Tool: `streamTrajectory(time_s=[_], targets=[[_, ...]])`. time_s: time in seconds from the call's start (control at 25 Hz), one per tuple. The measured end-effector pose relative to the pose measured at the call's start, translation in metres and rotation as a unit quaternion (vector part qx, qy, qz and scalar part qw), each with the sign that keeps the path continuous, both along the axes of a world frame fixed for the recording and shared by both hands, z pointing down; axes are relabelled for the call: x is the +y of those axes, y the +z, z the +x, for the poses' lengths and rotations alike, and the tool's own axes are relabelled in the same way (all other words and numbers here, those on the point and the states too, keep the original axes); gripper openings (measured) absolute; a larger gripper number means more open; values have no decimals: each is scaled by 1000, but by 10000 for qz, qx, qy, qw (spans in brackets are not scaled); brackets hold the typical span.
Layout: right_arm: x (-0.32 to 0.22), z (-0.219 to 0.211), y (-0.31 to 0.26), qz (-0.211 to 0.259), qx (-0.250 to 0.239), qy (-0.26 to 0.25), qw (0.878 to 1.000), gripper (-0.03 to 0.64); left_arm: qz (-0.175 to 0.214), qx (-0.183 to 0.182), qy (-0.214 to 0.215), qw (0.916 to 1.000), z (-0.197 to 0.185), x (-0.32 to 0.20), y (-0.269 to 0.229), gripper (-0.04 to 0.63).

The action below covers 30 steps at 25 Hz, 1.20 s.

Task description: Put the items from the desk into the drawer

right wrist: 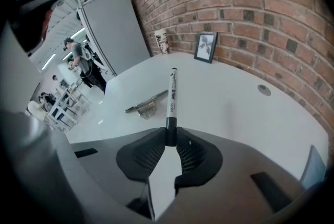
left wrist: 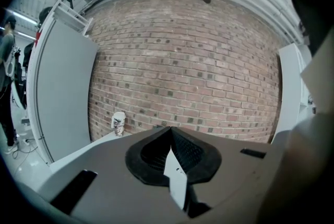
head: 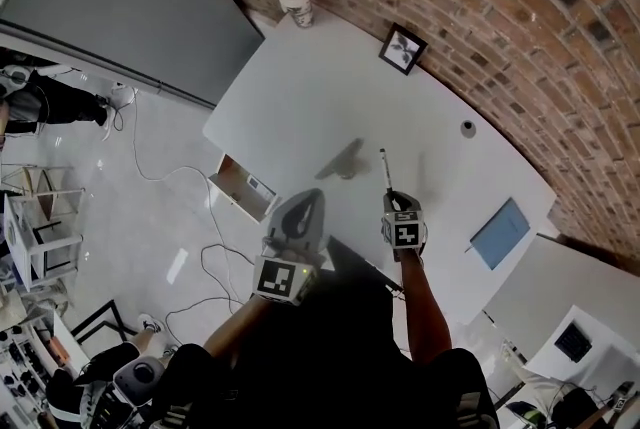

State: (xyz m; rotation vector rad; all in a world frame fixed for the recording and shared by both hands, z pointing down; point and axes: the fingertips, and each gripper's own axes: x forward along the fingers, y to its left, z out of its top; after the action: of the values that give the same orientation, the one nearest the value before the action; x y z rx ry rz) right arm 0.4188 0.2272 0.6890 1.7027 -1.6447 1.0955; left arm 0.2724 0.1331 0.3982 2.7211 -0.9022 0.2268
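Early on, as I read it: one item in hand, nothing seen going in yet.

R tongs (right wrist: 170, 135) are clamped on the dark end of a white marker (right wrist: 171, 93). The rest of the pen sticks out ahead and looks held clear of the worktop (head: 300, 87). It points roughly twd the photo frame (head: 403, 48) but stops well short of it. So the marker is picked up, not stowed.

L tongs (left wrist: 170, 132) are closed tip to tip w/ nothing between them. They hang on the person's side, well apart from the frame.

Other things on the worktop:
- the frame itself, standing by the brick wall (head: 480, 7)
- metal hinge-like piece (head: 345, 160), lying between the frame and the tongs, nearer the tongs
- paper cup (head: 296, 2), at the far corner, left of the frame in the head view
- small round thing (head: 467, 128), right of the frame, near the wall; too small to ID
- blue pad (head: 500, 233), further along that same side, well apart from the frame

What looks like the drawer (head: 243, 185) stands open at the worktop edge, across from the frame and on the person's left. Can't tell what, if anything, is in it.

To do, prob: carry the marker over to the drawer & let go, then go back for the hinge piece & the rest. Most of the job is still ahead.
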Motion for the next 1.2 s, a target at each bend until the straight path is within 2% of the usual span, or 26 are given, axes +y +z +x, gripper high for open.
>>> streamTrajectory(time_s=[0.28, 0.56, 0.92, 1.2], targets=[[-37, -29, -49, 696, 206, -320, 9968, 61, 169, 89, -395, 9990, -41, -12, -6, 3], [-77, -83, -85, 1153, 280, -794, 9898, 60, 212, 198, -875, 9957, -101, -30, -12, 3], [-126, -174, -113, 1545, 293, -1435, 9771, 60, 231, 410, -1464, 9881, -193, -58, -16, 2], [-147, -255, -126, 1673, 460, -1968, 9650, 60, 190, 580, -1815, 9815, -276, -68, -11, 2]])
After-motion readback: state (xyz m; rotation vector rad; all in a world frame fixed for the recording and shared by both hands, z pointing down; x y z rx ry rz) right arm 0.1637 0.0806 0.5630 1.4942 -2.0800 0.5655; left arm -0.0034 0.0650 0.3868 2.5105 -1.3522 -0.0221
